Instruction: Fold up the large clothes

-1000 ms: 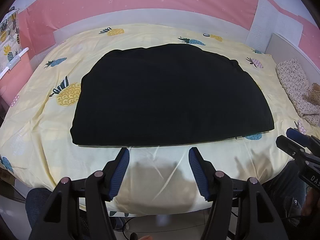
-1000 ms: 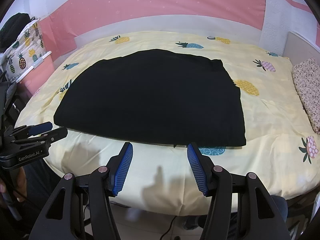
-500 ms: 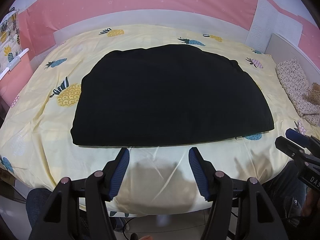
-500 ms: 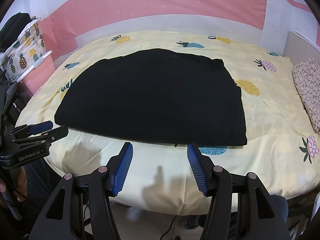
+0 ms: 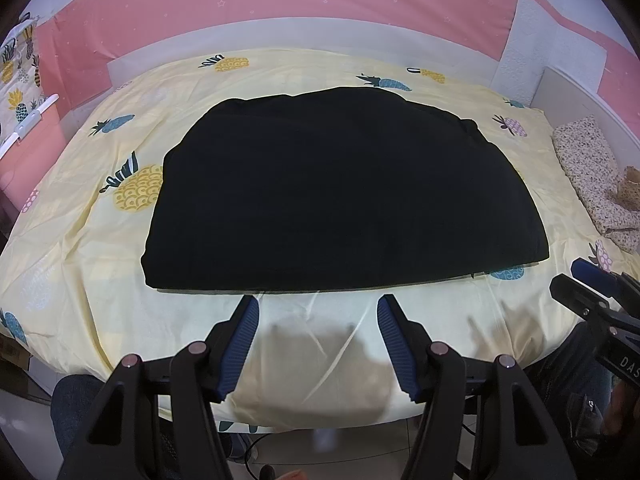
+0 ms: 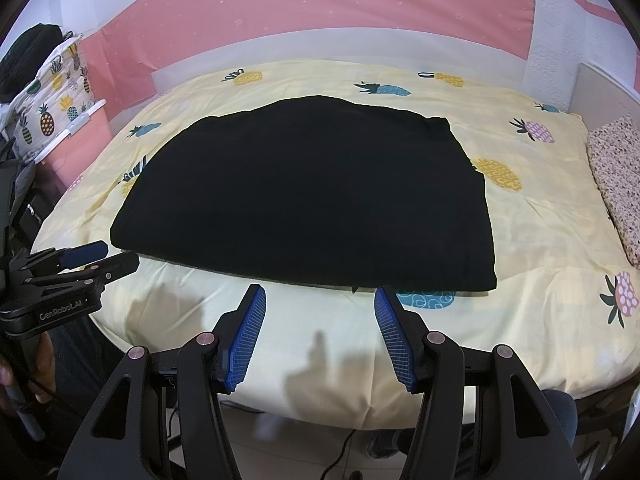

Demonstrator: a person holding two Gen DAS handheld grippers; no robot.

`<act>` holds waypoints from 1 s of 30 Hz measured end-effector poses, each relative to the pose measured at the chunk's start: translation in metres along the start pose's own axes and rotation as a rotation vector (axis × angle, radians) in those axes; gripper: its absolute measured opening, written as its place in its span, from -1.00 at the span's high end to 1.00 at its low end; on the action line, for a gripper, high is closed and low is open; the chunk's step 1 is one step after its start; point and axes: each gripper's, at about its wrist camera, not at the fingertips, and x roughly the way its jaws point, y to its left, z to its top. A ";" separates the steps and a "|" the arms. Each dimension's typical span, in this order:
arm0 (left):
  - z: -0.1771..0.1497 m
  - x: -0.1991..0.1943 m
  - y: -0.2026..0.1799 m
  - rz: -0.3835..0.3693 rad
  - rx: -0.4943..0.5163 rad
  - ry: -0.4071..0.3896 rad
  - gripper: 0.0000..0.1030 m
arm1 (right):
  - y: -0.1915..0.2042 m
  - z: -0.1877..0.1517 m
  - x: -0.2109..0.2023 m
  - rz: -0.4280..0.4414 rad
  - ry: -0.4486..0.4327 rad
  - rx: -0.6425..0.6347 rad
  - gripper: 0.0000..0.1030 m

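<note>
- Left wrist view: black garment [image 5: 344, 192] lies flat, spread on the yellow pineapple bedspread [image 5: 88, 264], near hem facing the person.
- Left gripper [image 5: 318, 336] has its jaws apart and empty, held over bare bedspread just short of the near hem, not touching cloth.
- Right gripper [image 6: 320, 328] is the same: jaws apart, nothing between them, just short of the hem near the garment's right-hand near corner.
- Each gripper shows at the edge of the other's view, both at the bed's near side.
- Risk: pinching the hem may grab the bedspread too, since the cloth lies flat on it; the sheet would lift with the fold.
- Risk: garment looks already doubled, so a shallow pinch may catch only the top layer and the layers peel apart.
- Risk: uneven lift of the two sides would skew the fold or drag the garment toward the bed edge.
- Black fabric hides seams and layer edges; exact corner is hard to tell.
</note>
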 end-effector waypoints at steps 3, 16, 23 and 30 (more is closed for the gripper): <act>0.000 0.000 0.000 0.000 -0.001 0.001 -0.24 | 0.000 0.000 0.000 0.001 0.001 -0.001 -0.12; -0.002 0.002 -0.005 0.010 0.001 0.001 -0.24 | 0.000 0.000 0.000 0.001 0.001 0.000 -0.12; -0.002 0.002 -0.006 0.009 -0.001 0.002 -0.24 | 0.001 0.000 0.000 0.001 0.000 -0.002 -0.12; -0.002 0.001 -0.010 0.011 -0.005 -0.004 -0.24 | 0.000 0.000 0.000 0.001 0.000 0.000 -0.11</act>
